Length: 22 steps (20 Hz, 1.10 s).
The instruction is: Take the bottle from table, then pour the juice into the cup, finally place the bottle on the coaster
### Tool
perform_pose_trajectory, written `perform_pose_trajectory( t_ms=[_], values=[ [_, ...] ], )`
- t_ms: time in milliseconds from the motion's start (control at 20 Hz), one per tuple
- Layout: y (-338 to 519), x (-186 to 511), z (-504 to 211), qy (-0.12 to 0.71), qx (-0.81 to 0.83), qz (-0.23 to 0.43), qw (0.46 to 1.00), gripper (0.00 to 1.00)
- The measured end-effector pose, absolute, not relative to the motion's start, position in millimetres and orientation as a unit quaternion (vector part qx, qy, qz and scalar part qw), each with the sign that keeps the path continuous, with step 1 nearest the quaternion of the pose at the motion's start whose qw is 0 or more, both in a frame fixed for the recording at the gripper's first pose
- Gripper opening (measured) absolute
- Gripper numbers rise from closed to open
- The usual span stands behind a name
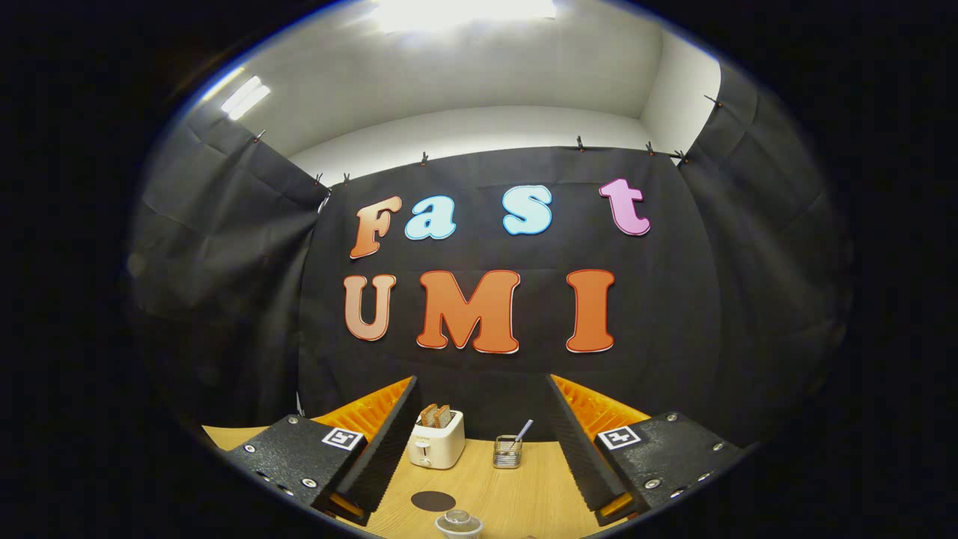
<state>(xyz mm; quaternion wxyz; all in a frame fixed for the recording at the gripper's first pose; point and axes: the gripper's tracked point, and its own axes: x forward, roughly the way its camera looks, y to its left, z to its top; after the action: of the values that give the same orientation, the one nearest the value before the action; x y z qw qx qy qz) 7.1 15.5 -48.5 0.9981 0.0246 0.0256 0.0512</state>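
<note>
Clear cup point(459, 523) sits on the bench point(516, 494) between the two fingers point(378, 449), low and near the camera, partly cut off; rim and a rounded inner shape visible, contents cannot be told. Just beyond the cup, slightly toward the left finger, lies the coaster point(433, 501): a dark flat oval disc, bare, apart from the cup. Claw point(479, 449) is spread wide with nothing between the fingers; black ribbed pads face inward, orange ribbed backing shows behind each, and a square black-and-white marker sits on each black finger block. Farther back, near the booth wall, a cream toaster point(436, 442) stands with two slices of bread point(435, 415) upright in its slots, close to the left finger's tip. To its right, well apart from it, a small wire-mesh holder point(507, 451) carries a thin straw-like stick leaning to the right. Bench surface is light wood grain, flat, evenly lit. Black cloth hangs on three sides as the booth wall, clipped along its top edge; above it, white wall and ceiling with a bright panel light overhead and a second strip light on the left.
</note>
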Motion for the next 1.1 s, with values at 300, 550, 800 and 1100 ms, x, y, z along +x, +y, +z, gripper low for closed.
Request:
perform_pose_trajectory(
  t_ms=[300,550,800,1100],
  values=[
    [23,8,-43,0.021,0.013,0.058,0.998,0.98],
    [24,2,-45,0.02,0.009,0.059,0.998,0.98],
    [22,-9,-54,0.006,0.036,0.063,0.997,0.98],
    [19,-30,-87,0.017,0.037,0.059,0.997,0.98]
  ],
)
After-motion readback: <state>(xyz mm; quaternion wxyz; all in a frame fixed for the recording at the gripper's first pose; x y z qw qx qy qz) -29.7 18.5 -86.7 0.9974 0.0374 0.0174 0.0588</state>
